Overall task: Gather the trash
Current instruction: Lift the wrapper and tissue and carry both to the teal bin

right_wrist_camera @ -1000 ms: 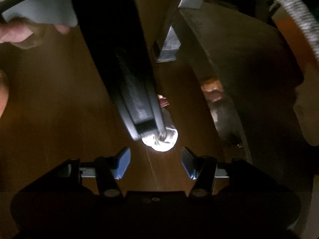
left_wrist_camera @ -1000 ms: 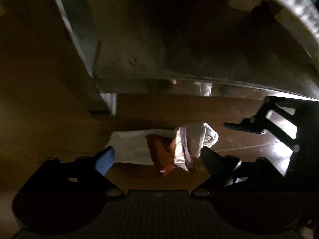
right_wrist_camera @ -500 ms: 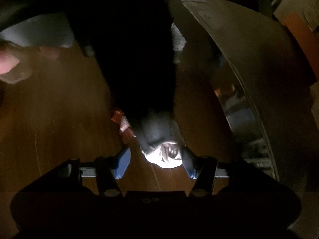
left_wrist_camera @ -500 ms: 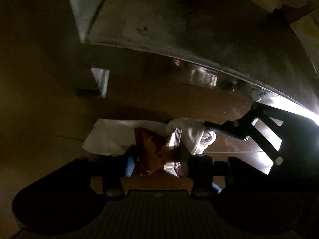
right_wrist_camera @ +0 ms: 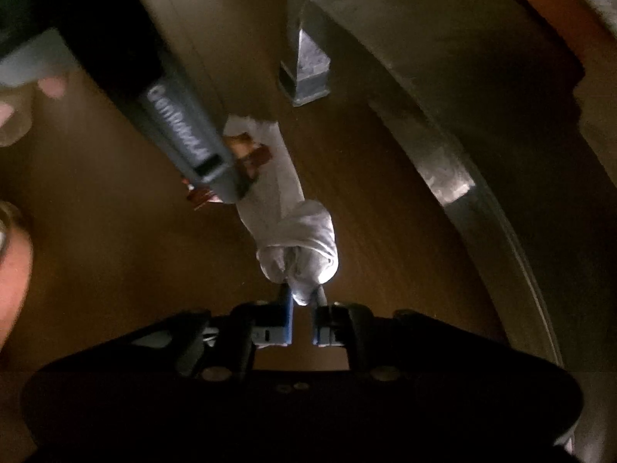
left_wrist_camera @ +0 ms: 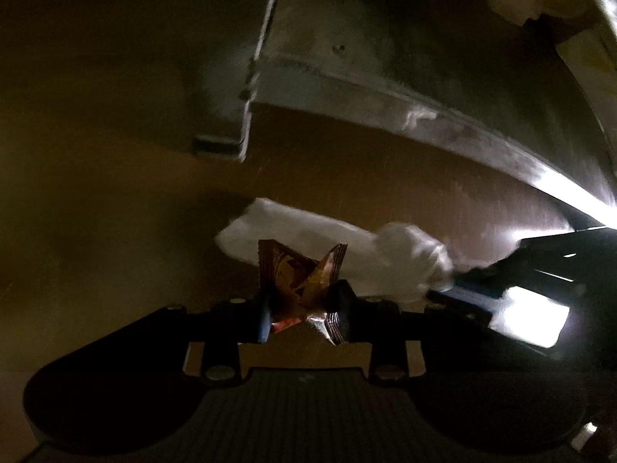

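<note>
A crumpled brown-orange snack wrapper (left_wrist_camera: pixel 299 277) is pinched between the fingers of my left gripper (left_wrist_camera: pixel 302 308), just above the wooden floor. Behind it lies a white crumpled tissue (left_wrist_camera: pixel 347 247) with a knotted end. My right gripper (right_wrist_camera: pixel 302 301) is shut on that knotted end of the tissue (right_wrist_camera: pixel 297 247). In the right wrist view the left gripper's dark body (right_wrist_camera: pixel 181 131) crosses the upper left, with the wrapper (right_wrist_camera: pixel 246 154) at its tip. In the left wrist view the right gripper (left_wrist_camera: pixel 474 281) reaches in from the right.
A metal furniture leg (left_wrist_camera: pixel 231 123) and a curved metal base (left_wrist_camera: pixel 424 115) stand close behind the trash on the brown wooden floor (left_wrist_camera: pixel 96 231). The same leg (right_wrist_camera: pixel 308 73) and curved base (right_wrist_camera: pixel 462 177) show in the right wrist view. The scene is dim.
Both grippers were open one second ago. The left closed on the wrapper and raised it slightly; the right moved forward and closed on the tissue's knotted end.
</note>
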Demonstrator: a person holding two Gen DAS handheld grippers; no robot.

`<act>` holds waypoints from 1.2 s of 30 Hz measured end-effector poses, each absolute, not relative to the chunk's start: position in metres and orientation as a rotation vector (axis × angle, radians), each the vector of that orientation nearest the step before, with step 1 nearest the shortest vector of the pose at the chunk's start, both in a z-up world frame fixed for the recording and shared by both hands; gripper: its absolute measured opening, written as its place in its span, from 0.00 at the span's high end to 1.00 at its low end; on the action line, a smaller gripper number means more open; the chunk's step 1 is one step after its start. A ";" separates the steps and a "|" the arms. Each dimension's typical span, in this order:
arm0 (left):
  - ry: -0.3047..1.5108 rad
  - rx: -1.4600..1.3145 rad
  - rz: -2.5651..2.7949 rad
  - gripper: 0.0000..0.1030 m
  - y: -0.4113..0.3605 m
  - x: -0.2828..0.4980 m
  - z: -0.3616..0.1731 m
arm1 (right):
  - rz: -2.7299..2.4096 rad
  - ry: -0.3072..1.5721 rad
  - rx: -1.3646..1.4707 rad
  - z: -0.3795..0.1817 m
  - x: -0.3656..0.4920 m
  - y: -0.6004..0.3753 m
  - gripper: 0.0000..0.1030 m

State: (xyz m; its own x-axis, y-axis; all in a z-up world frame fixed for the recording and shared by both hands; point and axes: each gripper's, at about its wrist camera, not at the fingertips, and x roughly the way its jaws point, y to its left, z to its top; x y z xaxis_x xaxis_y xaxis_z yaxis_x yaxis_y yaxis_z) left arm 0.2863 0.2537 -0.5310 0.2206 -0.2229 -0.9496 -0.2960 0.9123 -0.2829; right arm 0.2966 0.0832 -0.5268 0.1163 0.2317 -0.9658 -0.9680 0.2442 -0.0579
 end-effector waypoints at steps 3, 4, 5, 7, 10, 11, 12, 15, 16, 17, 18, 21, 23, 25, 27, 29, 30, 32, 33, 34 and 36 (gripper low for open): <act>1.383 -0.408 0.038 0.69 0.251 0.276 -0.522 | 1.046 1.093 -0.856 -0.503 0.301 0.067 0.93; 1.388 -0.399 0.026 0.69 0.248 0.273 -0.518 | 1.031 1.104 -0.844 -0.495 0.296 0.065 0.93; 1.392 -0.381 0.010 0.69 0.245 0.272 -0.513 | 1.016 1.123 -0.826 -0.486 0.294 0.059 0.93; 1.393 -0.329 -0.033 0.69 0.236 0.271 -0.500 | 0.988 1.154 -0.798 -0.465 0.291 0.047 0.93; 1.371 -0.252 -0.121 0.69 0.221 0.269 -0.470 | 0.938 1.177 -0.760 -0.427 0.283 0.025 0.93; 1.358 -0.227 -0.146 0.69 0.216 0.269 -0.458 | 0.923 1.179 -0.746 -0.413 0.281 0.020 0.93; 1.342 -0.202 -0.167 0.69 0.211 0.269 -0.444 | 0.906 1.182 -0.732 -0.403 0.277 0.013 0.93; 1.287 -0.148 -0.230 0.69 0.196 0.266 -0.403 | 0.849 1.171 -0.688 -0.358 0.269 -0.007 0.93; 1.264 -0.127 -0.259 0.69 0.190 0.265 -0.384 | 0.834 1.158 -0.676 -0.343 0.268 -0.008 0.93; 1.242 -0.103 -0.283 0.69 0.178 0.275 -0.371 | 0.812 1.137 -0.662 -0.331 0.259 -0.010 0.93; 1.216 -0.073 -0.304 0.69 0.172 0.274 -0.355 | 0.794 1.120 -0.647 -0.321 0.256 -0.017 0.93; 1.150 -0.027 -0.337 0.69 0.163 0.273 -0.305 | 0.730 1.072 -0.576 -0.275 0.251 -0.038 0.93; 1.107 -0.024 -0.334 0.69 0.151 0.269 -0.272 | 0.694 1.039 -0.530 -0.256 0.242 -0.051 0.93; 1.069 -0.026 -0.336 0.69 0.139 0.268 -0.239 | 0.667 1.011 -0.492 -0.229 0.232 -0.064 0.93; 1.028 -0.012 -0.339 0.69 0.126 0.262 -0.213 | 0.645 0.973 -0.462 -0.201 0.219 -0.078 0.93; 0.984 0.002 -0.343 0.69 0.115 0.250 -0.182 | 0.618 0.941 -0.421 -0.174 0.205 -0.093 0.93; 0.968 0.009 -0.342 0.69 0.107 0.245 -0.172 | 0.602 0.923 -0.397 -0.162 0.198 -0.101 0.93; 0.940 0.023 -0.334 0.69 0.087 0.229 -0.149 | 0.580 0.886 -0.361 -0.136 0.185 -0.114 0.93; 0.927 0.028 -0.331 0.69 0.080 0.223 -0.137 | 0.569 0.864 -0.347 -0.124 0.179 -0.121 0.93; 0.916 0.026 -0.329 0.69 0.073 0.217 -0.125 | 0.559 0.845 -0.329 -0.112 0.173 -0.129 0.93; 0.897 0.026 -0.324 0.69 0.055 0.199 -0.100 | 0.540 0.814 -0.297 -0.092 0.161 -0.144 0.93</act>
State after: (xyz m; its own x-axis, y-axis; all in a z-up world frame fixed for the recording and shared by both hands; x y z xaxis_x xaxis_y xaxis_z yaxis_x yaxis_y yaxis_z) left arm 0.1989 0.0552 -0.1000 0.5787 -0.2666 -0.7707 0.2882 0.9509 -0.1126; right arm 0.1614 -0.1439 -0.0919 0.5630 0.3400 -0.7533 -0.5614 0.8262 -0.0467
